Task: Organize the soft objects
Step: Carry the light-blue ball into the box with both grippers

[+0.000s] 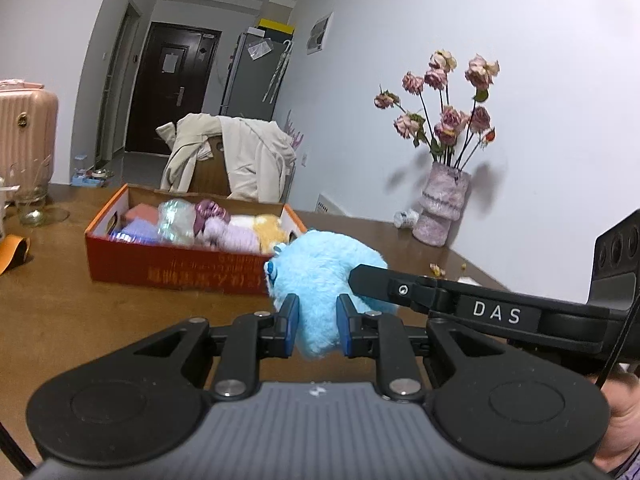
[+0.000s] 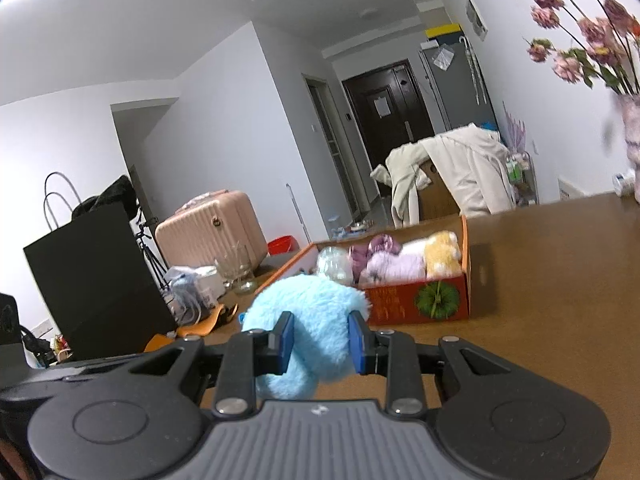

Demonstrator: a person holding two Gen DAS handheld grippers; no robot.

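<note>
Both the left gripper (image 1: 318,322) and the right gripper (image 2: 322,342) have their fingers clenched on the fluffy light-blue plush toy (image 1: 324,276), held above the brown wooden worktop (image 1: 60,304), near the orange cardboard box (image 1: 180,268) of soft things.

The blue plush toy (image 1: 320,276) hides the orange box's (image 1: 120,248) near corner, and its face is mostly turned away. The box's printed lettering is blurred. The vase (image 2: 632,128) is cut off by the frame's right edge.

Fluffy light-blue plush (image 1: 320,280), red-orange box (image 1: 180,272) with a green pumpkin print, brown counter (image 1: 60,312), dusty pink roses (image 1: 440,112).
</note>
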